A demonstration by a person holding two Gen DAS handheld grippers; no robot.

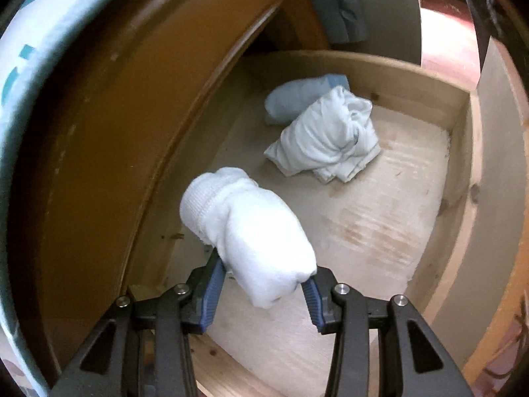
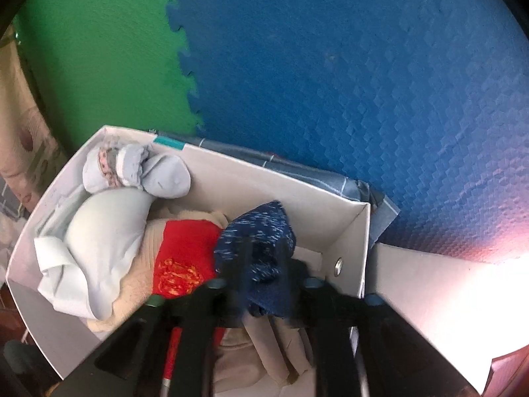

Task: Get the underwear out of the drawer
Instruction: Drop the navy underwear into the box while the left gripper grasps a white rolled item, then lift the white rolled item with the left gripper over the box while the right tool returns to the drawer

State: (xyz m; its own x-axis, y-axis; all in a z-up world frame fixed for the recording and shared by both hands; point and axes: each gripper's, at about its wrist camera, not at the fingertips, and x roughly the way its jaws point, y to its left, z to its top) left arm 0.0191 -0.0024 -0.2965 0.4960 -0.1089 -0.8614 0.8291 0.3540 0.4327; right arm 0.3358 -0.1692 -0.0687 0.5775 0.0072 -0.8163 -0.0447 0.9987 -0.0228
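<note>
Left wrist: left tool [image 1: 264, 281] pitched down, clamping white roll [image 1: 244, 231].

My left gripper [image 1: 264, 284] points steeply down, pads pinched on a bundle; my right gripper [image 2: 264, 284] (blurred) tilts down, jaws parted.

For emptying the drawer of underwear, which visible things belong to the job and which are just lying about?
Job:
- left gripper, shut on white rolled bundle
- wooden drawer
- crumpled white garment
- pale blue roll
- white cardboard box
- speckled navy bundle

Lying about:
- blue foam mat
- green foam mat
</note>
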